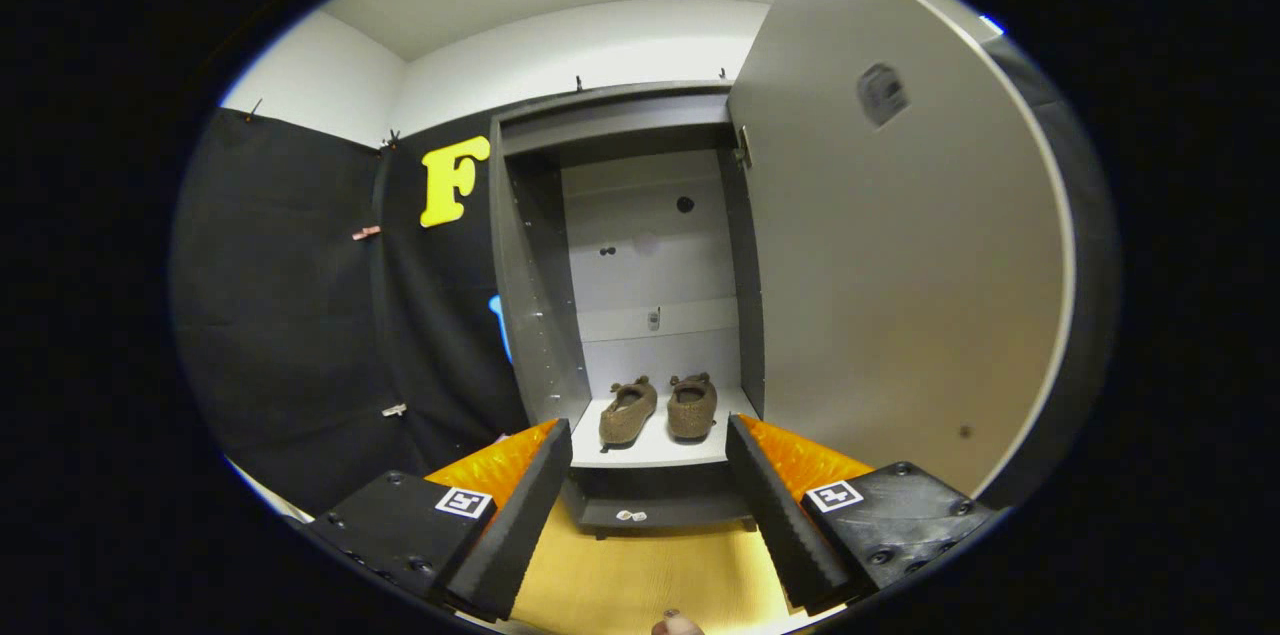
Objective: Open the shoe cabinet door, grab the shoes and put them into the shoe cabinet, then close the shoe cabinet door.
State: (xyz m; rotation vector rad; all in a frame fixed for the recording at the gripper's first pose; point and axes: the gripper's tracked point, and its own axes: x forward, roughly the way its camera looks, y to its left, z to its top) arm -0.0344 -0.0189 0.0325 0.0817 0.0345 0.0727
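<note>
Already the shoes (657, 409) sit inside the shoe cabinet (530, 315); with jaws wide apart and empty, only its open door (900, 245) needs closing.

The gripper (648, 455) is held level, its two fingers (520, 505) spread wide apart and holding nothing, both pointing straight ahead.

Two brown shoes (658, 409) sit side by side inside the shoe cabinet (640, 295), door (880, 245) swung open.
</note>
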